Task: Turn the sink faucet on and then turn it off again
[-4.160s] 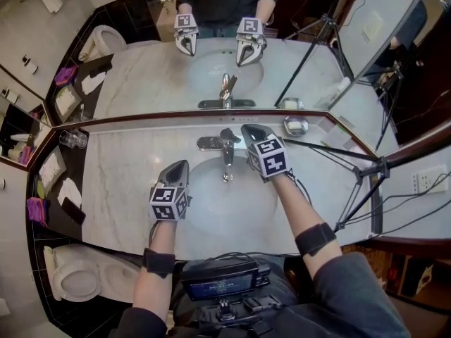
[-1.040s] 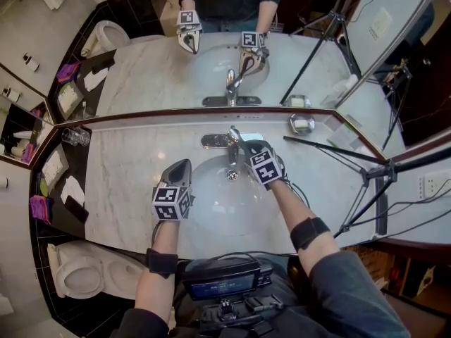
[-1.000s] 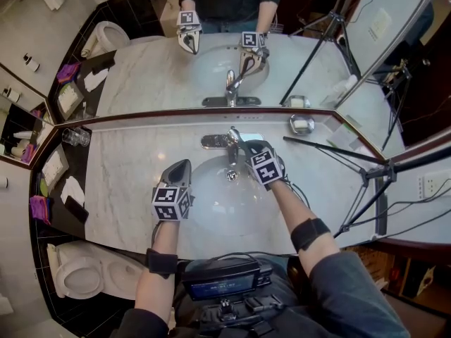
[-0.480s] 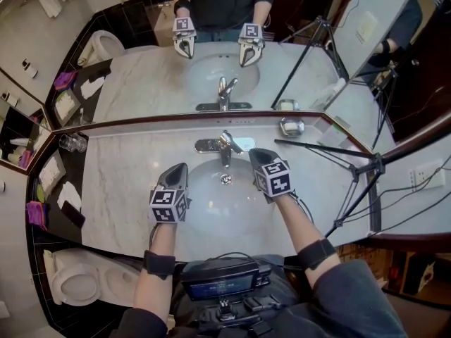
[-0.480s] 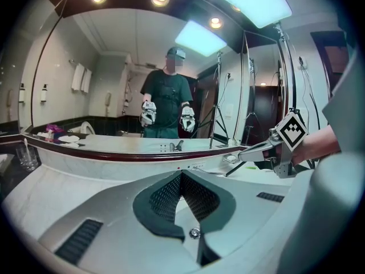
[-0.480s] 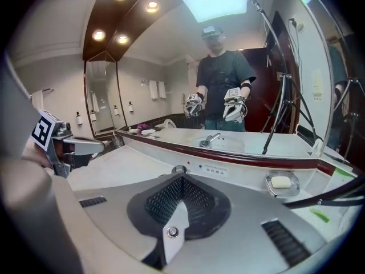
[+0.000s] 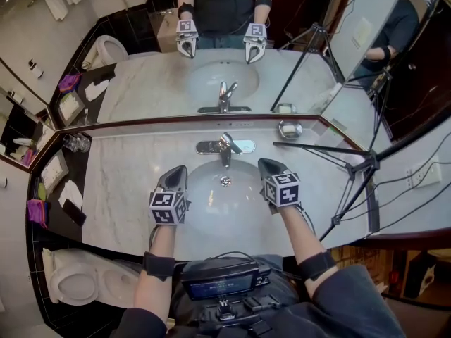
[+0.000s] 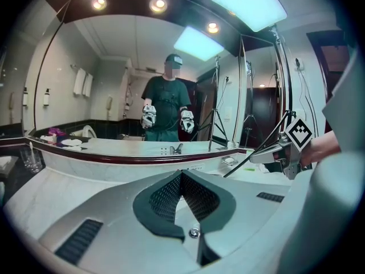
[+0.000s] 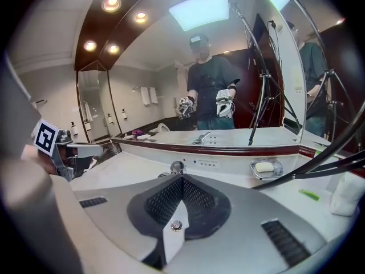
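Note:
The chrome faucet (image 7: 225, 147) stands at the back of the white sink basin (image 7: 211, 206), its lever on top; I see no water stream. My left gripper (image 7: 180, 168) hovers over the basin's left rim, shut and empty. My right gripper (image 7: 265, 164) hovers over the basin's right rim, apart from the faucet, also shut with nothing in it. In the left gripper view the jaws (image 8: 181, 174) meet at a point toward the mirror. In the right gripper view the closed jaws (image 9: 182, 177) point at the faucet (image 9: 176, 167) just beyond them.
A marble counter (image 7: 127, 174) surrounds the basin, with a mirror (image 7: 141, 83) behind it. A soap dish (image 7: 289, 129) sits back right, a glass (image 7: 76, 143) back left. A black tripod (image 7: 356, 167) leans over the counter's right side. A toilet (image 7: 70, 280) is at lower left.
My right gripper has pulled back from the faucet lever, toward me and to the right, and rolled. The left gripper has barely shifted.

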Tool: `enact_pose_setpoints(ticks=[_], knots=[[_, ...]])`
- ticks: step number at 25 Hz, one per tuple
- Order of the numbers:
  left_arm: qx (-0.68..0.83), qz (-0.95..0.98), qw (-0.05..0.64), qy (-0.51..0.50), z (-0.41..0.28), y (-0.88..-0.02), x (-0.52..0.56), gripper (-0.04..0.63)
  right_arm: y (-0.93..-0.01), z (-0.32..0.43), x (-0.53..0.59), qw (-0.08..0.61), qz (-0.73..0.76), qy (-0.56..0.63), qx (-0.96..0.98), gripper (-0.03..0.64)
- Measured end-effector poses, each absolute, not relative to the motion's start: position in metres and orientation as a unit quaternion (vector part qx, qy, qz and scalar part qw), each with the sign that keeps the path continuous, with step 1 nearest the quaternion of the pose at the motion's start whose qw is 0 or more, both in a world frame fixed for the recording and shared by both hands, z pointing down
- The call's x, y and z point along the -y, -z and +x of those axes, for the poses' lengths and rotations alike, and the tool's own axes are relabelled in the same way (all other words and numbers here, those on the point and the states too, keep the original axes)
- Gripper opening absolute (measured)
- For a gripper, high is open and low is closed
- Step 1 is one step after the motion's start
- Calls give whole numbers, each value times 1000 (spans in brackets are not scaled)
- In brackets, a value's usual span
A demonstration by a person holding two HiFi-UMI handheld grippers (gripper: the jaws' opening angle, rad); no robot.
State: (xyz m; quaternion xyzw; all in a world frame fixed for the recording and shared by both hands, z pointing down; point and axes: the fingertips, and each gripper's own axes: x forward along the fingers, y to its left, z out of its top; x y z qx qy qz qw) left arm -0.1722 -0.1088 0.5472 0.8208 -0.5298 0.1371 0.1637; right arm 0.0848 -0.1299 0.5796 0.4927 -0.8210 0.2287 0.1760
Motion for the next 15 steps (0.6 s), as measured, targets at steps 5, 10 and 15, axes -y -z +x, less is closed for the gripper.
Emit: enact_pose_setpoints(ticks=[5,10,15], knots=[[535,819,158,-134,-174,-540,99,0,-576,88,120,180,495,-220,821,15],[536,820,154,-132,-174,-535,87,0,-572,87,112,178,494,-216,823,15],[538,819,153,-127,-174,-529,78,0,-567,87,105,184,494,-210,824,15]])
